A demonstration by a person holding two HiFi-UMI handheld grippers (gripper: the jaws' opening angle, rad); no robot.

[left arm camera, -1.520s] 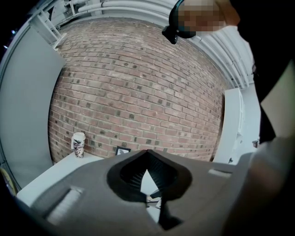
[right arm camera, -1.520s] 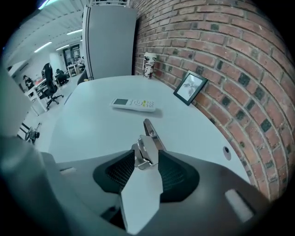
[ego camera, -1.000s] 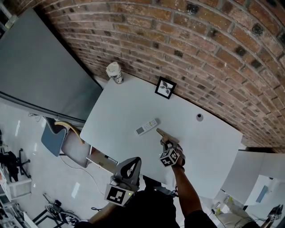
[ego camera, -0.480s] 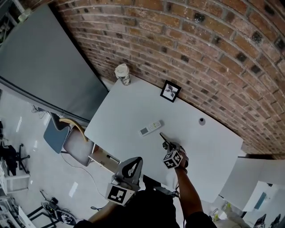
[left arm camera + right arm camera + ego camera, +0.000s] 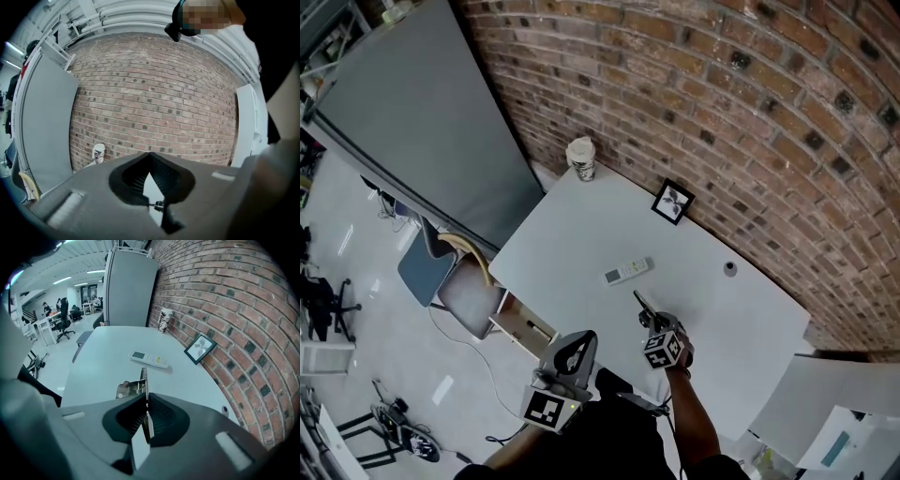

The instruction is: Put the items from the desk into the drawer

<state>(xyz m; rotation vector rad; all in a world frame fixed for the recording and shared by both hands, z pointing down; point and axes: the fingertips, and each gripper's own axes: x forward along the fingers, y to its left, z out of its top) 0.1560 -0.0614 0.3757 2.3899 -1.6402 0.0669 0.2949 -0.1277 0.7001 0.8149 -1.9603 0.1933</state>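
Note:
My right gripper point(image 5: 651, 321) point(image 5: 145, 401) is shut on a thin flat board point(image 5: 144, 380) seen edge-on, with a metal clip point(image 5: 127, 389) on its side. It hangs over the near part of the white desk point(image 5: 572, 234). A white remote point(image 5: 626, 273) point(image 5: 148, 358) lies just beyond the board's tip. Farther back stand a black picture frame point(image 5: 673, 201) point(image 5: 200, 348) and a paper cup point(image 5: 580, 158) point(image 5: 164, 320) point(image 5: 98, 153) by the brick wall. My left gripper point(image 5: 579, 339) point(image 5: 150, 157) is held low near my body, its tips together with nothing between them.
A small black disc point(image 5: 729, 269) sits at the desk's right. What looks like an open drawer point(image 5: 523, 328) shows under the desk's near-left edge. A blue-grey chair point(image 5: 422, 269) and a grey partition point(image 5: 422, 122) stand to the left.
The right gripper, still holding the board, has drawn back from the remote toward my body. The head view has shifted, showing the desk smaller. The left gripper has not moved.

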